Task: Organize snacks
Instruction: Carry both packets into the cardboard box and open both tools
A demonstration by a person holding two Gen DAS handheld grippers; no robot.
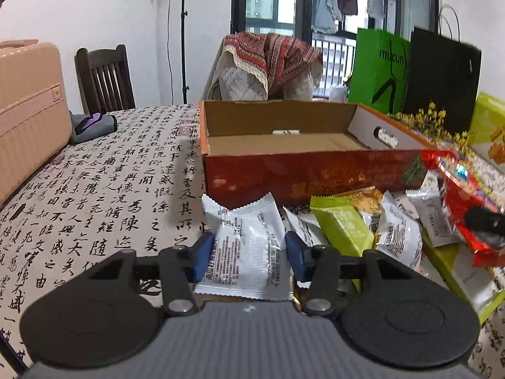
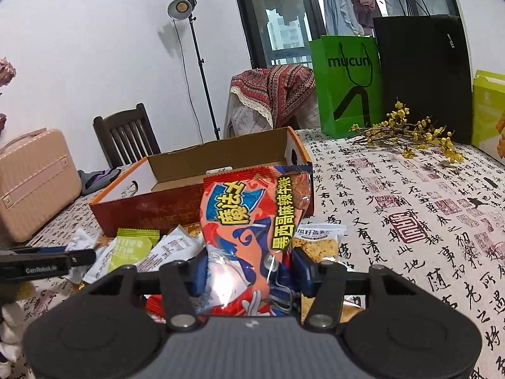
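An open red cardboard box (image 1: pixel 284 173) stands on the table, its inside bare; it also shows in the right wrist view (image 2: pixel 176 202). A pile of snack packets (image 1: pixel 363 224) lies in front of it. My left gripper (image 1: pixel 247 257) is shut on a white snack packet (image 1: pixel 249 246) at the pile's left end. My right gripper (image 2: pixel 249 271) is shut on a red and orange snack bag (image 2: pixel 252 221), held upright above the pile in front of the box. That bag shows at the right edge of the left wrist view (image 1: pixel 464 195).
A green paper bag (image 2: pixel 347 88), a black paper bag (image 2: pixel 423 72) and yellow flower sprigs (image 2: pixel 407 132) stand at the back right. A yellow-green box (image 2: pixel 489 110) is far right. A pink suitcase (image 1: pixel 28 110) sits at the left edge. Chairs stand behind the table.
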